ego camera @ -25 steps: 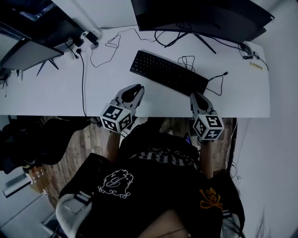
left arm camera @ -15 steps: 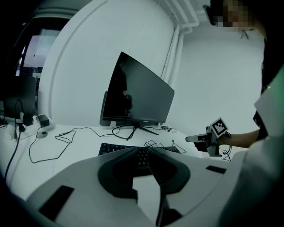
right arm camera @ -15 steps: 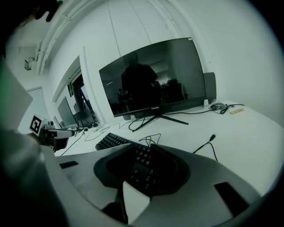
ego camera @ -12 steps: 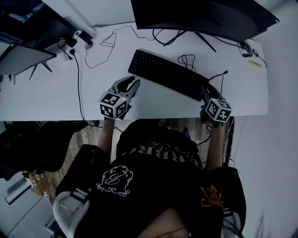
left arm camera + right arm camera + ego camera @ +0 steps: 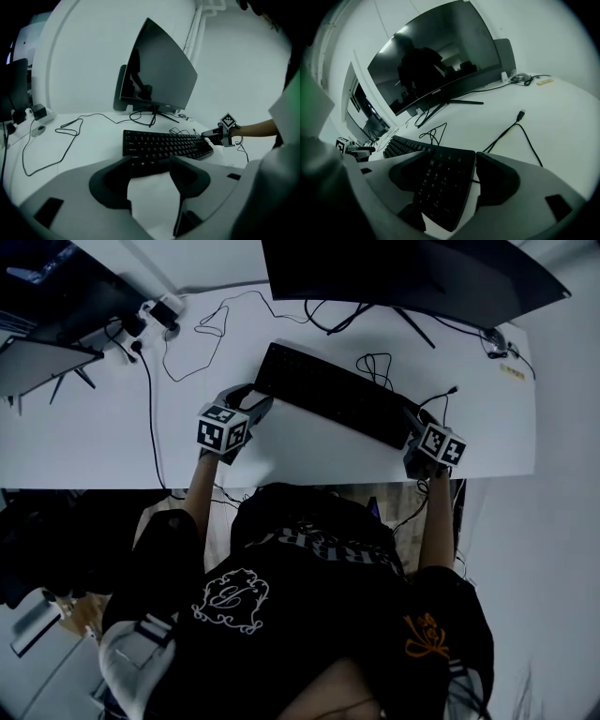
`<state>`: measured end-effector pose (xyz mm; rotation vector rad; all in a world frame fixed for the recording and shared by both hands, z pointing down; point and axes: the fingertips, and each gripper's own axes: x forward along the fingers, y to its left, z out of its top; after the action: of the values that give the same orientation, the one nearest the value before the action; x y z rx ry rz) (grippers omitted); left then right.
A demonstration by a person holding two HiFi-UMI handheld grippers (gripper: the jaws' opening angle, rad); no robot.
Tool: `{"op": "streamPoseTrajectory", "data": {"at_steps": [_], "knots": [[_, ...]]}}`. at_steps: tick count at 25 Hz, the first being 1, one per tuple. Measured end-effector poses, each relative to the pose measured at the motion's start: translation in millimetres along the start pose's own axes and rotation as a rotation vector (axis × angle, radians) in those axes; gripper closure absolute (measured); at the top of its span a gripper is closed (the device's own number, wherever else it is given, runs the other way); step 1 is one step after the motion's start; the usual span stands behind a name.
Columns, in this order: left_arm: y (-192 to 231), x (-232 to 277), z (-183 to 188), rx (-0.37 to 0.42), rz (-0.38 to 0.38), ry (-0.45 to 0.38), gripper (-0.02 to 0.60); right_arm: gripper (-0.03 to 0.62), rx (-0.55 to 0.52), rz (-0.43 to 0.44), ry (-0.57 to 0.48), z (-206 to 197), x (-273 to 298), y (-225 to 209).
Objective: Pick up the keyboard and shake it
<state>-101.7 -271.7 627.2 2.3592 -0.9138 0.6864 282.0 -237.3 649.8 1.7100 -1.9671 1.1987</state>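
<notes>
A black keyboard lies slantwise on the white desk, its cable coiled behind it. My left gripper is at the keyboard's left end. In the left gripper view its jaws are opening, with the keyboard's near corner just at their mouth and bare desk between the pads. My right gripper is at the right end. In the right gripper view its jaws are opening wide around the number-pad end. A gap shows beside the right pad, and the pads do not press on the keyboard.
A large curved monitor stands on its legs behind the keyboard. Loose cables and a power strip lie at the back left, and a plug-ended cable lies near the right gripper. Another screen sits far left. The desk's front edge runs just behind both grippers.
Both grippers have moved forward from the desk's front edge to the two ends of the keyboard. Their jaws have gone from shut to open. The keyboard has not moved.
</notes>
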Motion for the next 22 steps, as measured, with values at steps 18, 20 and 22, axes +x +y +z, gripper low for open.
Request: {"op": "streamPoseTrajectory", "data": {"at_steps": [18, 20, 22], "knots": [[36, 60, -15, -0.041, -0.141, 0.147, 0.212, 0.263, 0.117, 0.039, 0.075, -11, 25, -8], [36, 62, -15, -0.027, -0.132, 0.153, 0.212, 0.263, 0.121, 0.034, 0.066, -10, 25, -9], [33, 65, -16, 0.005, -0.122, 0.164, 0.212, 0.263, 0.128, 0.027, 0.058, -10, 25, -9]]}}
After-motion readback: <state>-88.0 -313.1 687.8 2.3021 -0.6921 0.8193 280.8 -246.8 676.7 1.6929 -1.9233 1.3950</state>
